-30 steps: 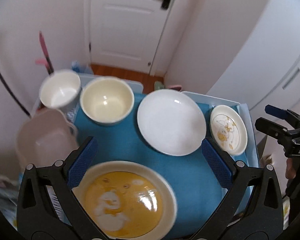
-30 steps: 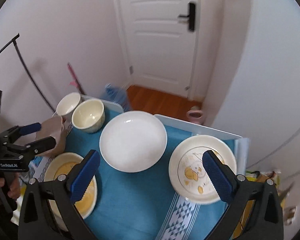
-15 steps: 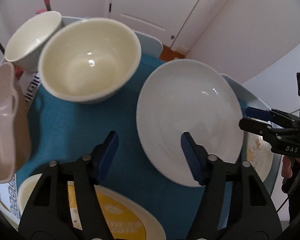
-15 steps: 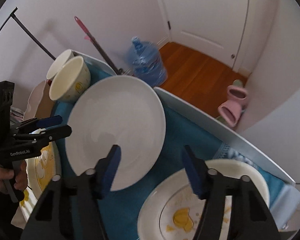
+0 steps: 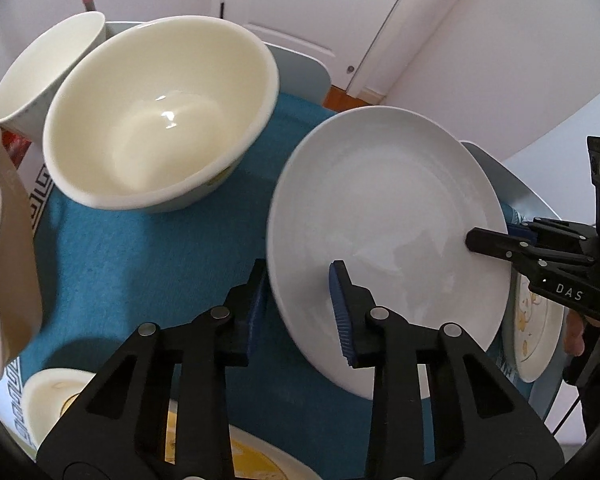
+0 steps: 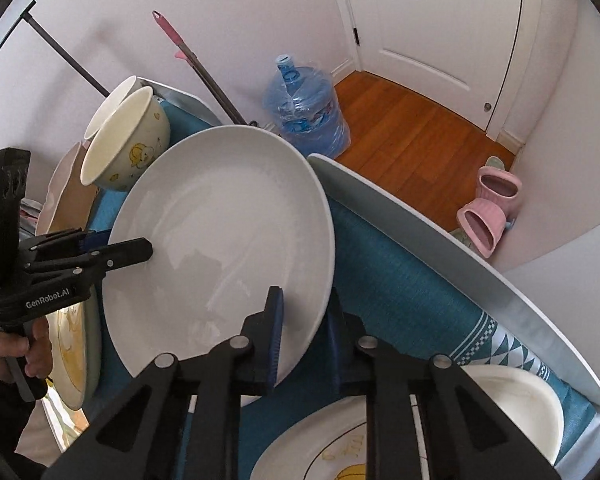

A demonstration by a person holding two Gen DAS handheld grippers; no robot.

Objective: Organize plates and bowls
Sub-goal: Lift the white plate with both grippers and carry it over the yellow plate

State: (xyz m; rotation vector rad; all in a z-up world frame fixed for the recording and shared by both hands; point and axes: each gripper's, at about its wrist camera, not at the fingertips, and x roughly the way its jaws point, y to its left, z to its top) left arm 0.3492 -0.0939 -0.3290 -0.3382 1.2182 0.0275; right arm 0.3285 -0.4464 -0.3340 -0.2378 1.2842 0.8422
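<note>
I hold two grippers on one white plate (image 5: pixel 384 216), which lies at the centre of a blue cloth (image 5: pixel 140 256) spread over the bench (image 6: pixel 440 240). In the left wrist view, my left gripper (image 5: pixel 300 308) rises from the bottom of the frame and straddles the plate's lower left rim, one blue pad above the plate and one below the edge; its jaws are closing on that rim, and the pads look pressed to it. At the right edge of the same view, my right gripper (image 5: pixel 496 240) reaches in from the side, its black finger lying on the plate's right rim.

In the right wrist view, the right gripper (image 6: pixel 304 328) clamps the plate's lower right rim, jaws closing with the rim between the pads. The left gripper (image 6: pixel 112 248) shows at the left of the frame, held in my hand (image 6: pixel 16 348), biting the opposite edge.

A cream bowl (image 5: pixel 160 116) stands at the upper left of the left wrist view, just beside a white cup (image 5: pixel 40 76). A yellow-patterned plate (image 6: pixel 332 456) lies at the bottom of the right wrist view. Beyond the bench, a blue water bottle (image 6: pixel 304 112) and pink slippers (image 6: pixel 488 208) sit on the wooden floor (image 6: pixel 412 124).
</note>
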